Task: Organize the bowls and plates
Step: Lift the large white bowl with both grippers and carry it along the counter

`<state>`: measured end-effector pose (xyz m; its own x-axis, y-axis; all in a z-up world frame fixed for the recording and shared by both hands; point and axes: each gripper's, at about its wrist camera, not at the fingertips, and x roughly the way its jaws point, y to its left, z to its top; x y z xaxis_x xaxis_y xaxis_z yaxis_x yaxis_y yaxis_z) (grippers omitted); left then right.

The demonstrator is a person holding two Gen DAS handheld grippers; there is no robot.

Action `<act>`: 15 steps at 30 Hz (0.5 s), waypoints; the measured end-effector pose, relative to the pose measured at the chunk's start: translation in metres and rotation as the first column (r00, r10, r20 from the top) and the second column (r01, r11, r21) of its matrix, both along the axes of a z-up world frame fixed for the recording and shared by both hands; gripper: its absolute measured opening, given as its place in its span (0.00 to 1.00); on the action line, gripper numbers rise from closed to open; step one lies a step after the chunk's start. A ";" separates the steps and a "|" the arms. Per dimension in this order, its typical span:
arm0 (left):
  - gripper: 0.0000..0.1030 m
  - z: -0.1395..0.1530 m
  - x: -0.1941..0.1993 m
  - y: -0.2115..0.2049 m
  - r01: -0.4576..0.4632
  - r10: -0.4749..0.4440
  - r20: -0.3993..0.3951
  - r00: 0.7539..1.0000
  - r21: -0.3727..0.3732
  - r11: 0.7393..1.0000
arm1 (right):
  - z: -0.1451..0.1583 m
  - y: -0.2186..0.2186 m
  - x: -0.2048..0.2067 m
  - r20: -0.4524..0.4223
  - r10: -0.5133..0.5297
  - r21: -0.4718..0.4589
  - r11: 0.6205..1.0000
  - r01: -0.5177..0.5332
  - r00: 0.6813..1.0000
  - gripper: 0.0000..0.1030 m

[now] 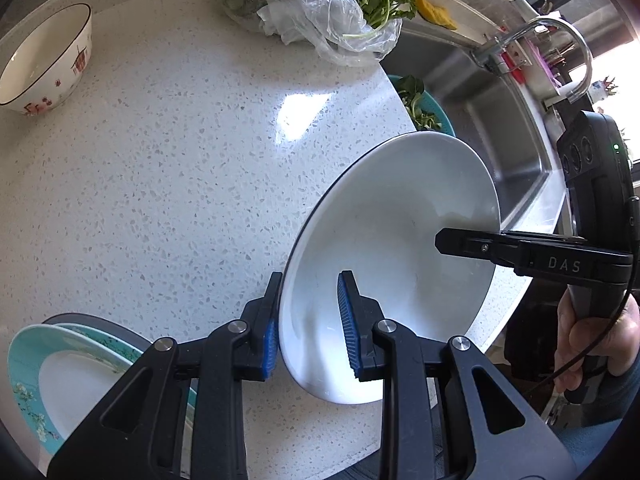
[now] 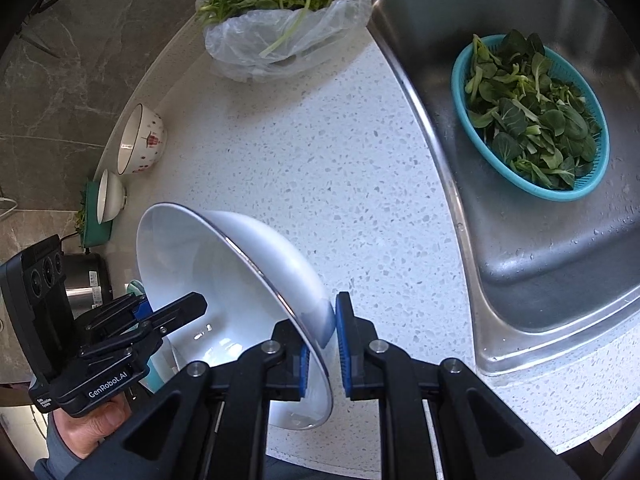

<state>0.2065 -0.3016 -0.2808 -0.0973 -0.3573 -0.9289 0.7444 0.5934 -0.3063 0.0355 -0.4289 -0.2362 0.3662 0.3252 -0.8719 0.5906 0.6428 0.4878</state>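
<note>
A white deep plate (image 1: 396,240) is held tilted on edge above the speckled counter (image 1: 180,168); it also shows in the right wrist view (image 2: 224,280). My left gripper (image 1: 308,328) straddles its near rim with a gap on the inner side, so it is open. My right gripper (image 2: 323,352) straddles the opposite rim, its left pad touching; whether it clamps is unclear. It also shows in the left wrist view (image 1: 472,246). A stack of teal floral plates (image 1: 60,376) lies at the lower left. A patterned bowl (image 1: 44,60) stands far left.
A bag of greens (image 1: 320,4) lies at the counter's back. A steel sink (image 2: 540,240) on the right holds a teal colander of leaves (image 2: 532,120). A small white bowl (image 2: 110,196) sits on a green tray by the wall. A faucet (image 1: 560,48) stands behind the sink.
</note>
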 end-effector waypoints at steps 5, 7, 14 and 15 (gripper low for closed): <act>0.23 -0.002 0.003 -0.002 0.004 -0.004 -0.003 1.000 0.005 1.000 | -0.002 -0.001 0.000 -0.005 -0.004 0.003 1.000 0.004 1.000 0.14; 0.23 -0.005 0.004 -0.003 0.004 -0.003 -0.011 1.000 0.006 1.000 | -0.004 -0.001 0.000 -0.007 -0.006 0.001 1.000 0.006 1.000 0.14; 0.23 -0.009 0.005 -0.005 -0.003 0.004 -0.011 1.000 0.009 1.000 | -0.010 -0.003 0.002 -0.009 -0.016 0.003 1.000 0.016 1.000 0.14; 0.23 -0.010 0.006 -0.005 -0.006 0.006 -0.015 1.000 0.010 1.000 | -0.011 -0.003 0.003 -0.009 -0.018 0.005 1.000 0.018 1.000 0.14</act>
<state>0.2125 -0.3069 -0.2903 -0.1089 -0.3482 -0.9311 0.7363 0.6010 -0.3109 0.0381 -0.4318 -0.2470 0.3645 0.3228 -0.8735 0.6063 0.6297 0.4857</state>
